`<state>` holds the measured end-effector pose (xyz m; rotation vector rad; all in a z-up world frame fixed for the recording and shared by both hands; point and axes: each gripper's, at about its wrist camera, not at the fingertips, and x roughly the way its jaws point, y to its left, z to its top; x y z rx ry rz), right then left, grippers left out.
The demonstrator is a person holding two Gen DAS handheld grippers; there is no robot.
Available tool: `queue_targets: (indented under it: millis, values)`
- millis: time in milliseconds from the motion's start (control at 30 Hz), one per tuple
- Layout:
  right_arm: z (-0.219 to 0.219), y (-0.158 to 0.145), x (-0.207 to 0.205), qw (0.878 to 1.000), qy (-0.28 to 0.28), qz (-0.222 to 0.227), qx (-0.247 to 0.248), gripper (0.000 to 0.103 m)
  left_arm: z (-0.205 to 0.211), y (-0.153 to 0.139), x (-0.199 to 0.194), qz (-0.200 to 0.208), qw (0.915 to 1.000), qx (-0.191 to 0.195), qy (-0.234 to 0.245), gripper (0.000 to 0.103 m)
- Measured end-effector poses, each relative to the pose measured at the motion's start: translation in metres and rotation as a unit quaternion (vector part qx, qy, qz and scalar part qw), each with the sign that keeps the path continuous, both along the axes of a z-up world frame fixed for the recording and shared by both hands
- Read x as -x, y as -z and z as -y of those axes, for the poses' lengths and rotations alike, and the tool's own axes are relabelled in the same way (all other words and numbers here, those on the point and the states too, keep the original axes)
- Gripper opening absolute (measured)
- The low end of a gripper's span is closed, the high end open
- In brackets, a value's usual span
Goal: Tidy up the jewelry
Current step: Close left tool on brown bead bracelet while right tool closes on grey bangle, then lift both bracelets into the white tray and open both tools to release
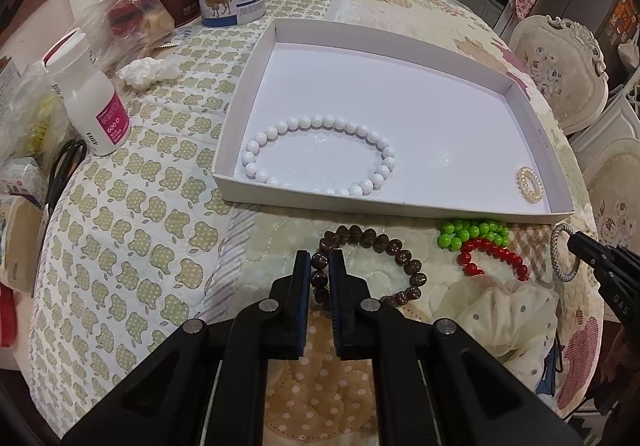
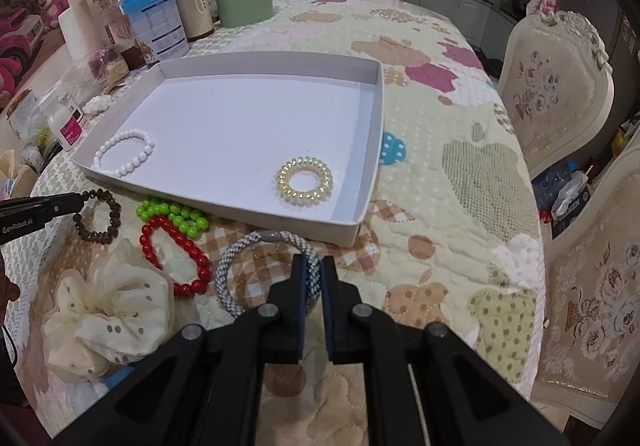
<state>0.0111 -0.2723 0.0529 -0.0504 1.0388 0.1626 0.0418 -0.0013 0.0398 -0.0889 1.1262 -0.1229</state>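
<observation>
Grippers are both pinching: left gripper (image 1: 320, 260) clamps the brown bracelet (image 1: 372, 266) at lower centre, right gripper (image 2: 313, 266) clamps the grey cord bracelet (image 2: 240, 258), and the white tray (image 1: 256, 81) lies directly above both.

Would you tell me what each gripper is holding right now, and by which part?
The left gripper pinches the brown bead bracelet at its left side. The right gripper clamps the grey braided bangle on its right side.

Grey woven bracelet (image 2: 264, 270) between jaws
</observation>
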Motion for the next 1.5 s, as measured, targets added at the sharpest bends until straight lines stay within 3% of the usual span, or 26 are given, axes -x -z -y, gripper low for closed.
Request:
queue_targets:
  millis: [600, 900, 1233, 1500]
  values:
    - [0.005, -0.020, 0.011, 1.000, 0.001, 0.016, -0.016, 0.007, -0.003, -0.037, 0.015, 0.011, 0.9994, 0.029, 0.016, 0.000]
    - [0.004, -0.029, 0.000, 0.999, 0.000, 0.026, -0.025, 0.007, -0.005, -0.075, 0.011, 0.033, 0.9988, 0.016, 0.031, 0.000]
    - [-0.002, -0.040, -0.048, 0.999, -0.003, 0.039, -0.022, 0.007, 0.005, -0.117, -0.041, 0.074, 0.9963, 0.013, 0.042, 0.000]
    - [-0.003, -0.024, -0.097, 1.000, 0.005, 0.018, -0.019, 0.007, 0.038, -0.094, -0.104, 0.058, 0.9967, 0.021, 0.053, 0.000]
